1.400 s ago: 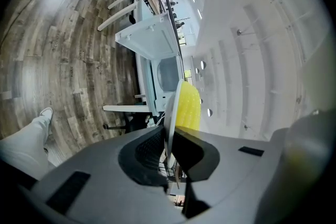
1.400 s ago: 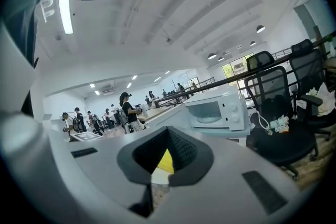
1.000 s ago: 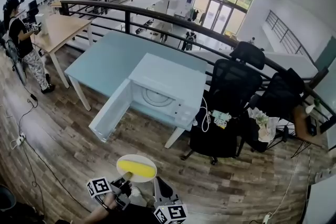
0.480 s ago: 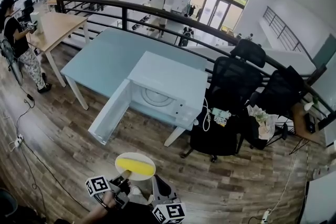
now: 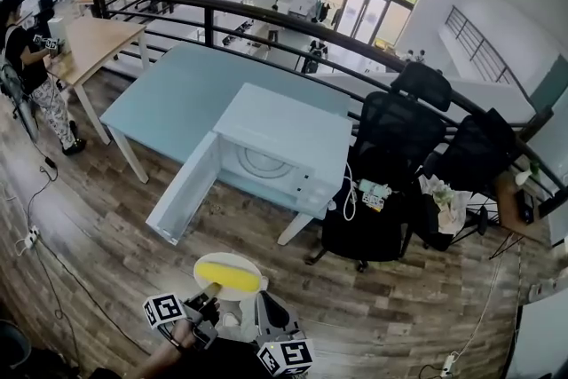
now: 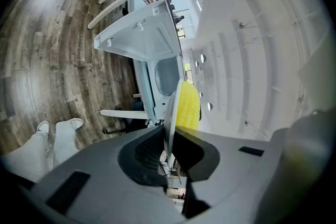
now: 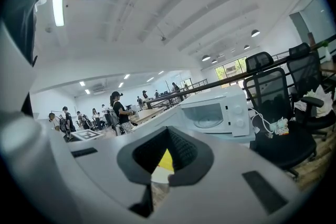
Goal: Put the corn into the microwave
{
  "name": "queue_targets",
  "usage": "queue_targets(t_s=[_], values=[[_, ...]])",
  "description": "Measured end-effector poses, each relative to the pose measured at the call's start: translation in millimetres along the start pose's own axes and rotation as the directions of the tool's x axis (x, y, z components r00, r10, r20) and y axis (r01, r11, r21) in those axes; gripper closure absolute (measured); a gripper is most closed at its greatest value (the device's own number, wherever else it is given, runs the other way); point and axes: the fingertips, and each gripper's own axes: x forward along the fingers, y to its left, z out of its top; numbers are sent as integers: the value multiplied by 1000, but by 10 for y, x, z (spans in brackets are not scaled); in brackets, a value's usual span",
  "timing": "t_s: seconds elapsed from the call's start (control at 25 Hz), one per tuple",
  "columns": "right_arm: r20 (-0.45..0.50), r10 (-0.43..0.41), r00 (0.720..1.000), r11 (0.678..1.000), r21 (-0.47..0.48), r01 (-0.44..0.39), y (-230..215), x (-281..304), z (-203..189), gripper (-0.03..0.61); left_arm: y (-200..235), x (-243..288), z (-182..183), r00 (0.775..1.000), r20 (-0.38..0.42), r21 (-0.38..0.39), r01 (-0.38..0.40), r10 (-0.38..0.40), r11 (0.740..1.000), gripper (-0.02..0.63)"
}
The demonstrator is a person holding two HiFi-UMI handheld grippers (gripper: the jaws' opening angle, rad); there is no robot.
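Note:
A yellow corn cob (image 5: 229,274) lies on a small white plate (image 5: 232,256) held low in the head view. My left gripper (image 5: 211,290) is shut on the plate's near rim. In the left gripper view the plate (image 6: 172,113) stands edge-on between the jaws, with the corn (image 6: 189,107) on its right face. My right gripper (image 5: 264,302) is just right of the plate, shut and holding nothing. The white microwave (image 5: 284,138) stands ahead on a pale blue table (image 5: 177,93) with its door (image 5: 182,191) swung open to the left. The right gripper view shows the microwave (image 7: 215,110) and a sliver of corn (image 7: 166,161).
Two black office chairs (image 5: 390,164) stand right of the microwave, and a dark railing (image 5: 213,13) runs behind the table. A person (image 5: 35,67) stands by a wooden desk (image 5: 89,44) at far left. Wooden floor (image 5: 106,235) lies between me and the table.
Both grippers and the plate with the corn have edged a little toward the microwave. The left grip on the plate is unchanged.

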Motion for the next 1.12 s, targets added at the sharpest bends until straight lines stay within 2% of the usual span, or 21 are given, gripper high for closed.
queue_targets(t_s=[0.32, 1.12], values=[[-12, 34, 999, 999, 8, -34, 3, 221, -24, 571, 20, 85, 140, 1000, 14, -6, -11, 11, 1000, 588], [-34, 57, 998, 998, 24, -57, -515, 1046, 267, 571, -83, 824, 589, 999, 7, -4, -39, 39, 999, 586]])
